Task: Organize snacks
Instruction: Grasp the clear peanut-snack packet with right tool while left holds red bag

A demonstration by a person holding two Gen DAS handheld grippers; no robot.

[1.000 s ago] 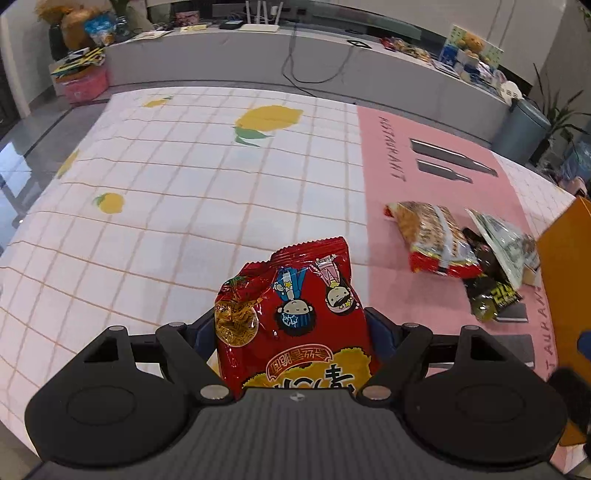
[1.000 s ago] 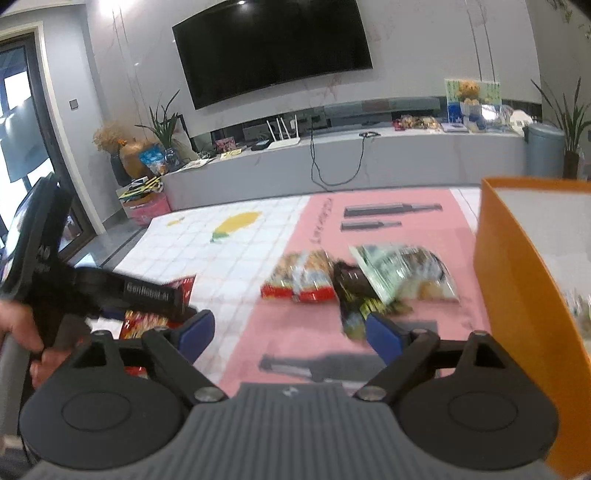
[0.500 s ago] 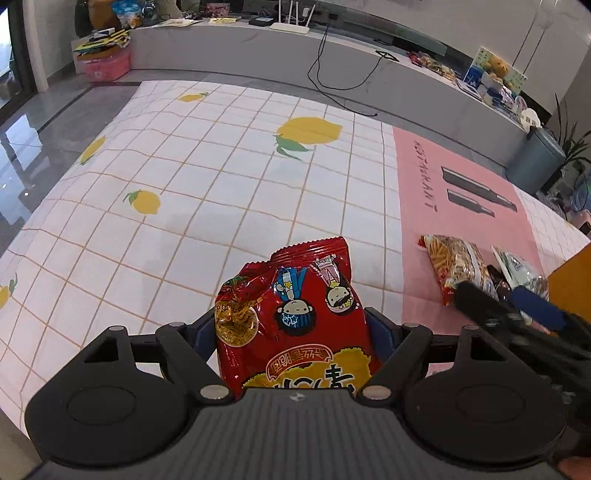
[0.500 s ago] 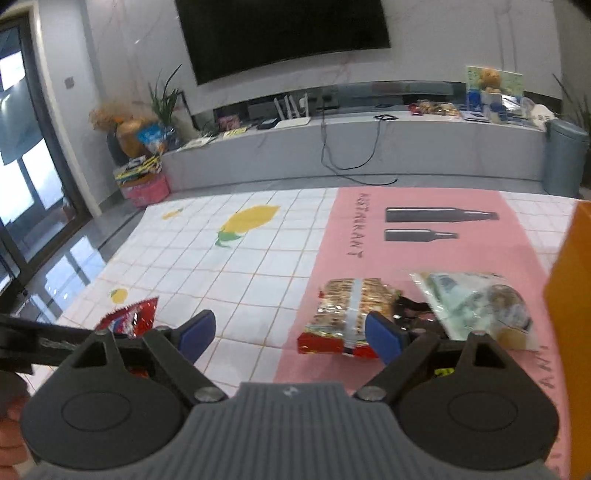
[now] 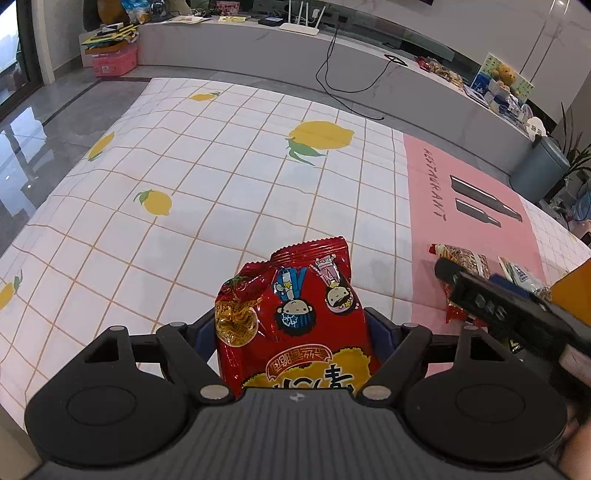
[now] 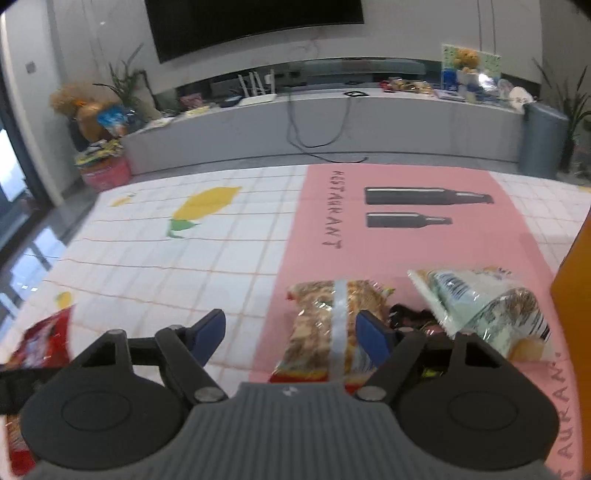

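Left claw (image 5: 291, 332) pinches our red snack bag (image 5: 295, 317) for boxing; right claw (image 6: 291, 332), spread but narrowing, straddles the noodle packet (image 6: 325, 325) without gripping yet.

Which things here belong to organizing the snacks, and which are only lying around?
Belonging to the job:
- red snack bag, held in the left gripper
- clear noodle snack pack
- pale green snack bag
- dark snack packet
- orange box

Lying about:
- router
- grey bin
- pink basket
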